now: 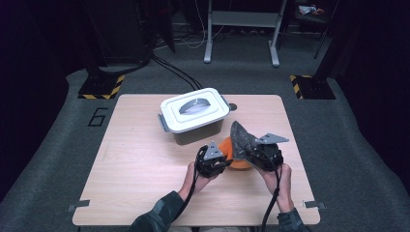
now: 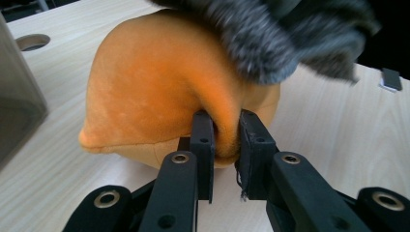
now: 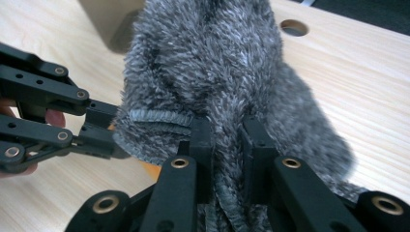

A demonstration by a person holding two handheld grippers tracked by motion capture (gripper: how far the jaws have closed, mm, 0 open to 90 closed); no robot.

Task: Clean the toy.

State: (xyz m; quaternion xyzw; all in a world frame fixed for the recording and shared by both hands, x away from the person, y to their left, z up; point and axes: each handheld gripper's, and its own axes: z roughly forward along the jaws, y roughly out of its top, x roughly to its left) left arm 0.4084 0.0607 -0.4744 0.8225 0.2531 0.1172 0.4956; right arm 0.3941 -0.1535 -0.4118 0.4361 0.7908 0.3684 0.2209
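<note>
Orange plush toy on table near front edge, right of centre; left claw pinching its fold. Right claw clamped on grey fuzzy sock, draped over toy.

On the wooden bench the person holds the left gripper and the right gripper near each other. Between their fingers lies an orange plush toy, which touches the left gripper's fingers. A grey furry cloth rises from the right gripper's fingers and leans over the orange toy. Beyond both fingers stands a white lidded box, with its grey handle on top.
</note>
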